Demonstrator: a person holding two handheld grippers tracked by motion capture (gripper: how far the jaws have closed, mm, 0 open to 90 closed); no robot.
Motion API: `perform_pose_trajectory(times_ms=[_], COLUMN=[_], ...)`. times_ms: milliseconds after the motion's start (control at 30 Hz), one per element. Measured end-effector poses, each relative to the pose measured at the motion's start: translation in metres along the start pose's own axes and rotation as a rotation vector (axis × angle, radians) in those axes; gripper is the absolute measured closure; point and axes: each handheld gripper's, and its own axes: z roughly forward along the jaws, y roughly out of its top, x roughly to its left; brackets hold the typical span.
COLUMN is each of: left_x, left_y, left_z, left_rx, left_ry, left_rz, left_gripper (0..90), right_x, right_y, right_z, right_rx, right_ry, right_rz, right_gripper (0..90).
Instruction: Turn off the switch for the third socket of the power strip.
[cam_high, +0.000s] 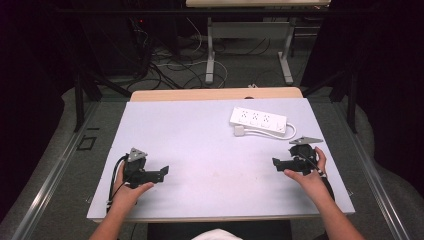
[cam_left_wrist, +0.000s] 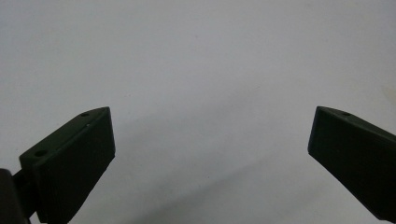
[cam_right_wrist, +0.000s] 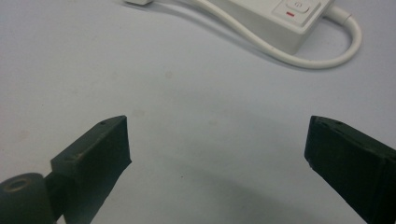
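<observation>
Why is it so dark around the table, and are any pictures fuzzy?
High view: light falls on the pale grey table, and the room around it stays dark. Left gripper view: soft shadows on the table, black jaws slightly blurred. Right gripper view: the white plastic power strip looks fairly sharp, the near jaws softer.

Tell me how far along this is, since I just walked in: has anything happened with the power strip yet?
Nothing looks done. The power strip lies untouched at the table's far right, its cord looped beside it. The left gripper and right gripper are open and empty. Everything is left.
</observation>
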Motion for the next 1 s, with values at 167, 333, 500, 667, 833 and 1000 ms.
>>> perform_pose_trajectory(times_ms=[167,333,500,667,833,1000], left_x=[0.0,0.0,-0.001,-0.001,-0.001,-0.001], left_y=[0.0,0.0,0.0,0.0,0.0,0.0], left_z=[-0.002,-0.002,-0.002,-0.002,-0.002,-0.002], left_rx=[0.004,0.003,-0.001,0.009,0.01,0.011], left_ry=[-0.003,-0.006,-0.005,-0.009,-0.009,-0.009], left_rz=[0.0,0.001,-0.002,0.002,0.003,0.003], left_gripper=[0.6,0.7,0.6,0.7,0.6,0.7], right_x=[-0.001,0.002,0.006,0.009,0.011,0.013], right_y=[0.015,0.025,0.031,0.041,0.051,0.061], right_z=[-0.002,0.0,0.001,0.003,0.005,0.005], right_rx=[0.016,0.029,0.047,0.05,0.073,0.081], right_ry=[0.009,0.023,0.029,0.041,0.047,0.052], right_rz=[-0.015,-0.023,-0.053,-0.087,-0.114,-0.138], right_gripper=[7.5,9.6,12.9,14.0,14.4,14.9])
